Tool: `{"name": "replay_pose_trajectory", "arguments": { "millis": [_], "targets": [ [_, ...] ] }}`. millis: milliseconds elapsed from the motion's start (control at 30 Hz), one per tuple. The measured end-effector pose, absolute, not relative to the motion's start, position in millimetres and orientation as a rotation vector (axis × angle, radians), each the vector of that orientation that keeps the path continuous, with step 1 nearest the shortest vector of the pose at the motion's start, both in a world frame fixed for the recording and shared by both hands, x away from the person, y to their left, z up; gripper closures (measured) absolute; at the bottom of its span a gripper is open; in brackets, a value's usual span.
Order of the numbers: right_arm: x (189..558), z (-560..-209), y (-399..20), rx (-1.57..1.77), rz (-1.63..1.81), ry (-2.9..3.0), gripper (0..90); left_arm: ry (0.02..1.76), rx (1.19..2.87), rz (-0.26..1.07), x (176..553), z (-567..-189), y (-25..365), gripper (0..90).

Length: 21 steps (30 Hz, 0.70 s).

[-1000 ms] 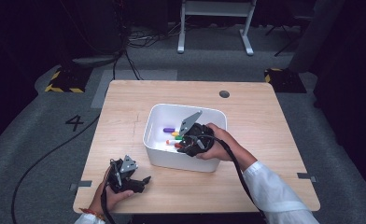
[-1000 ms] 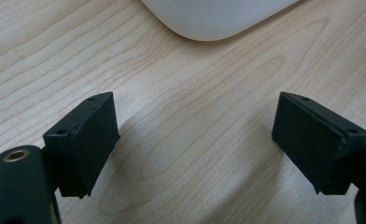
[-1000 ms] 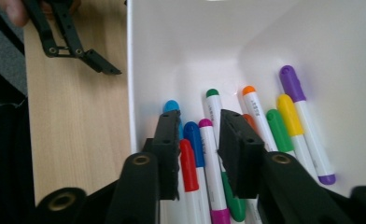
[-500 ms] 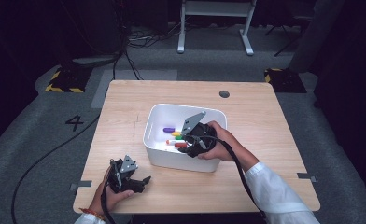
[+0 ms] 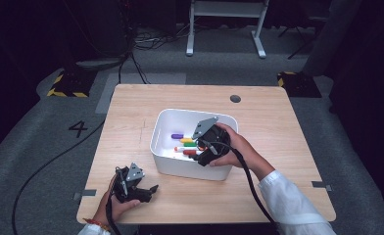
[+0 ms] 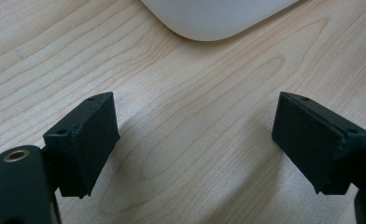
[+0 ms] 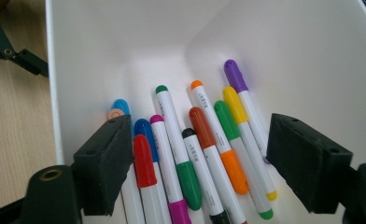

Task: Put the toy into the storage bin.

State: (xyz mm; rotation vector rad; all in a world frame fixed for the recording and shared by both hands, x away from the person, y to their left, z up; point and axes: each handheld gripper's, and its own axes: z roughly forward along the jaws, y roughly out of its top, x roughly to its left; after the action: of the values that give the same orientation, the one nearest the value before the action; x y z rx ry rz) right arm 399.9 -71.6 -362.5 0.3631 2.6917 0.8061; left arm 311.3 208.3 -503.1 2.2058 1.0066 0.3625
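A white bin stands mid-table with several coloured markers lying on its floor. My right gripper reaches down into the bin from its near right side. Its jaws have just been opening and now stand wide apart over the markers, and the pads press on none of them. Red, blue, magenta, green, black, orange, yellow and purple caps lie side by side. My left gripper rests on the wooden table near the front left, open with nothing between its fingers.
A rounded corner of the bin lies just ahead of the left gripper. Bare wood surrounds the bin. A dark round hole sits at the table's far side. Cables trail from both grippers toward the near edge.
Both hands keep their places. The high view is too small to show a clear difference at the right gripper's jaws or among the markers.
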Motion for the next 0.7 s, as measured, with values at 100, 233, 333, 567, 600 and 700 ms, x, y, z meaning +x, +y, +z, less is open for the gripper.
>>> {"name": "replay_pose_trajectory", "arguments": {
  "millis": [100, 233, 333, 567, 600, 700],
  "targets": [
    [401, -359, -76, 0.388, 0.835, 2.672, 22.3, 1.007, 2.205, 0.363, 311, -503, 208, 14.6],
    [401, -352, -85, 0.395, 0.874, 2.646, 20.7, 1.007, 2.205, 0.363, 311, -503, 208, 14.6],
    [400, -347, -93, 0.419, 0.896, 2.624, 20.3, 1.007, 2.205, 0.363, 311, -503, 208, 14.6],
    [397, -332, -124, 0.484, 0.979, 2.547, 19.5, 1.007, 2.205, 0.363, 311, -503, 208, 14.6],
    [396, -332, -128, 0.492, 0.986, 2.539, 19.8, 1.007, 2.205, 0.363, 311, -503, 208, 14.7],
    [395, -329, -140, 0.518, 1.004, 2.518, 19.8, 1.01, 2.203, 0.363, 311, -503, 208, 14.6]
  ]
}}
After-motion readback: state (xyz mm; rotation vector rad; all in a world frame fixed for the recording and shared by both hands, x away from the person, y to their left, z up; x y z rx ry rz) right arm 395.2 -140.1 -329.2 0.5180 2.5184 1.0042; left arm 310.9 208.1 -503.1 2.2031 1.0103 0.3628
